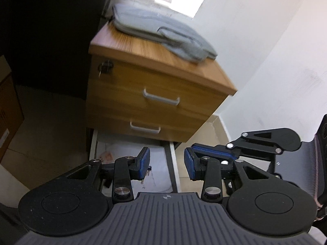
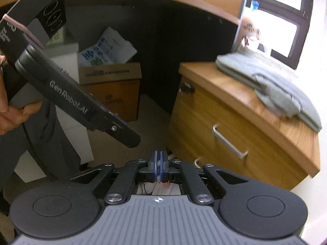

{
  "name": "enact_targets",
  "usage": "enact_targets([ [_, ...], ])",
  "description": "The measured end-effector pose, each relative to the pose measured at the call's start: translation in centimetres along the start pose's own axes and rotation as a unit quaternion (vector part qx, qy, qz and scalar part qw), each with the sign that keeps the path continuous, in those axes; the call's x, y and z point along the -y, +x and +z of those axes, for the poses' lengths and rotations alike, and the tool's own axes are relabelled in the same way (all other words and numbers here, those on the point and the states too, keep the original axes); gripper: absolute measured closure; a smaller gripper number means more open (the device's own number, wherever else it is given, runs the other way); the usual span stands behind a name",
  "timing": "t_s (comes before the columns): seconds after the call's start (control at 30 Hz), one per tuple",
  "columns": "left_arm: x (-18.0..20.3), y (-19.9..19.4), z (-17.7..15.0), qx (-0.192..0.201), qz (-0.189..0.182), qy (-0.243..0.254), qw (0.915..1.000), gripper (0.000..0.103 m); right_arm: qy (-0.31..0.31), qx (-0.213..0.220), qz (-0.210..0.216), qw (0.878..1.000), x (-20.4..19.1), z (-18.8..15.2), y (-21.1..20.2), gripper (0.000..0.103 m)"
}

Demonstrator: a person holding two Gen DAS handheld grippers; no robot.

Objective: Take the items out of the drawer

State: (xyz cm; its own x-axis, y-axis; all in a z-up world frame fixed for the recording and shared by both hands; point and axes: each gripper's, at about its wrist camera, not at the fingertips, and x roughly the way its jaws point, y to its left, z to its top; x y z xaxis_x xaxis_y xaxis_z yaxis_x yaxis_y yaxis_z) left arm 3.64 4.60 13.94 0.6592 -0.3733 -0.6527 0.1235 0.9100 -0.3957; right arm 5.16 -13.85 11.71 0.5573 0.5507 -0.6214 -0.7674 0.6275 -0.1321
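Three drawers in the wood pedestal (image 1: 155, 81); only the bottom drawer (image 1: 173, 163) is pulled out, at 6 o'clock in the left wrist view. Task items = loose papers (image 1: 122, 153) lying flat inside, white sheets with some red print at 9 o'clock of the pile.

Handling, my read:
- Light, floppy, thin. No stiffness, so a sheet will droop and flap once lifted.
- Flat on the drawer floor means no edge to pinch from above. Best bet is a raised or curled sheet edge, or slide one toward the drawer wall and pinch there.
- Smooth stack, so one pinch may drag several. Tears if yanked.

Tools:
- left gripper (image 1: 167, 164): jaws apart, nothing between them, hovering over the drawer's right wall.
- right gripper (image 2: 158, 166): pads pressed together. Can't make out any sheet between them. It sits at 3 o'clock of the left one, outside the drawer and over bare floor.

Room:
- The middle drawer front and its handle (image 1: 145, 129) overhang the back of the open drawer, so reach in from the front only.
- White wall (image 1: 265, 61) close at 3 o'clock of the pedestal.
- Cardboard box (image 2: 110, 81) under the desk at 11 o'clock in the right wrist view, well apart.
- Grey fabric sleeve (image 1: 163, 36) on the pedestal top, near its front edge but out of the path.
- The two grippers are near each other, so clash risk if both dive in.
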Motion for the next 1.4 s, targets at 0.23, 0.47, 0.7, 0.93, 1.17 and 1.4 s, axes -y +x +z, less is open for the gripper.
enact_targets([
  [0.23,-2.7,4.6,-1.3,-0.024,0.025,-0.014,0.9993,0.062,0.011,-0.041,0.024,0.999,1.6,-2.4,4.6,0.088],
  [0.47,-5.6,8.7,-2.3,-0.052,0.045,-0.044,0.9967,0.061,0.001,-0.075,0.049,0.996,2.3,-4.5,9.6,0.075],
  [0.7,-6.7,11.2,-3.9,-0.067,0.062,-0.021,0.9956,0.061,-0.008,-0.105,0.07,0.992,2.3,-5.9,13.8,0.063],
  [0.93,-7.7,11.8,-4.9,-0.058,0.056,-0.009,0.9967,0.055,-0.02,-0.139,0.097,0.985,2.4,-7.5,18.8,0.051],
  [1.17,-9.0,13.0,-5.8,-0.076,0.069,0.005,0.9947,0.054,-0.018,-0.172,0.118,0.978,2.7,-9.1,24.2,0.045],
  [1.4,-10.2,14.0,-6.4,-0.09,0.087,0.007,0.9921,0.05,-0.019,-0.202,0.133,0.97,2.3,-10.9,29.2,0.044],
])
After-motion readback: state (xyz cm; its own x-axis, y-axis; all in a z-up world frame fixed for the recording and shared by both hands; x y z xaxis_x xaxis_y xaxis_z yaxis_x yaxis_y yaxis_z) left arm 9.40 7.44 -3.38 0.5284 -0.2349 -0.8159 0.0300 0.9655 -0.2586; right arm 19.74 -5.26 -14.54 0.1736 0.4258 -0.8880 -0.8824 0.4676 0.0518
